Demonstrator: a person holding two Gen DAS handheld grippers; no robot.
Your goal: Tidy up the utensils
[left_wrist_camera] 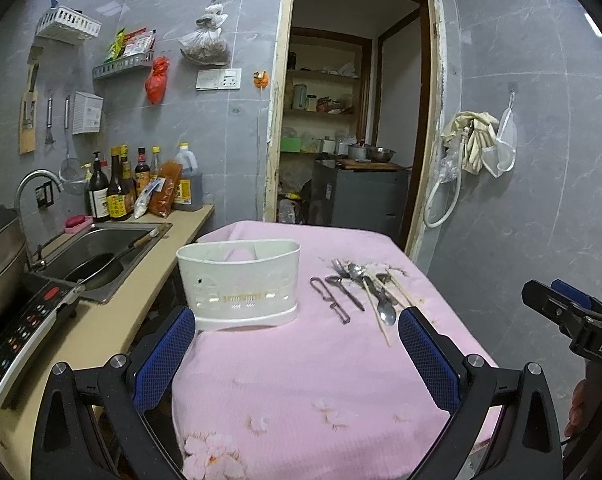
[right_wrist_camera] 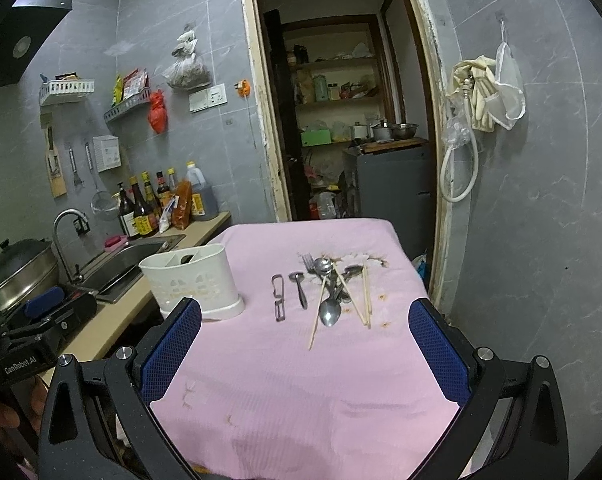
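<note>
Left gripper (left_wrist_camera: 297, 344): we see jaws spread wide, empty, above the pink cloth (left_wrist_camera: 301, 380); white caddy (left_wrist_camera: 241, 280) ahead, utensils (left_wrist_camera: 365, 292) loose right of it.
Right gripper (right_wrist_camera: 305, 344): likewise wide, empty; utensils (right_wrist_camera: 333, 292) ahead.

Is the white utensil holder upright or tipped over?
Upright: the white utensil holder stands on its base on the pink cloth, open top facing up.

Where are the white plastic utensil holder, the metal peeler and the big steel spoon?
White plastic utensil holder (right_wrist_camera: 197, 286): right wrist view, front wall.
Metal peeler (right_wrist_camera: 278, 298): right wrist view, mid-frame.
Big steel spoon (right_wrist_camera: 329, 312): right wrist view, bowl.
</note>
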